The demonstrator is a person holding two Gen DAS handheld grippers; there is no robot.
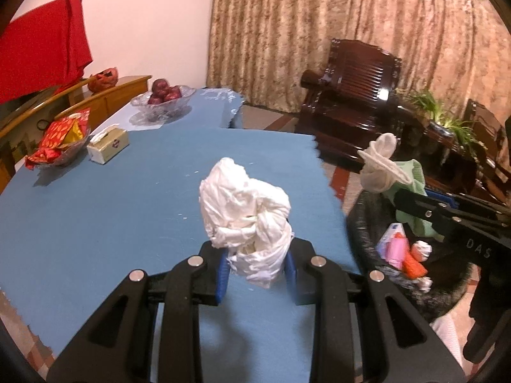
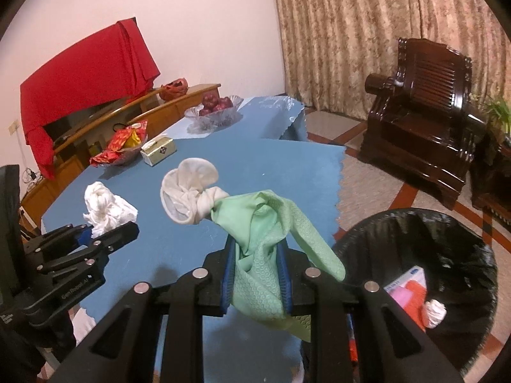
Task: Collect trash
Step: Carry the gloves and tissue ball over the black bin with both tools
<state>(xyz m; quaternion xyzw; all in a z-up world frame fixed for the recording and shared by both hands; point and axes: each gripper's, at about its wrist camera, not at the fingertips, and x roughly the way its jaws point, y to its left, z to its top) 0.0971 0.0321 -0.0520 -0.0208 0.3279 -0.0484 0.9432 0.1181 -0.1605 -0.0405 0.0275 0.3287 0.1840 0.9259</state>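
Left hand-held gripper (image 1: 257,268) clamped on white crumpled bag (image 1: 246,214) above blue tabletop (image 1: 95,210), right hand-held gripper (image 2: 255,274) clamped on green glove (image 2: 262,255), black bin (image 2: 447,255) to its right

Trash bin (image 2: 415,239) far rim cut by right wrist frame edge; bin contents (image 1: 402,255) blurred, unidentifiable.
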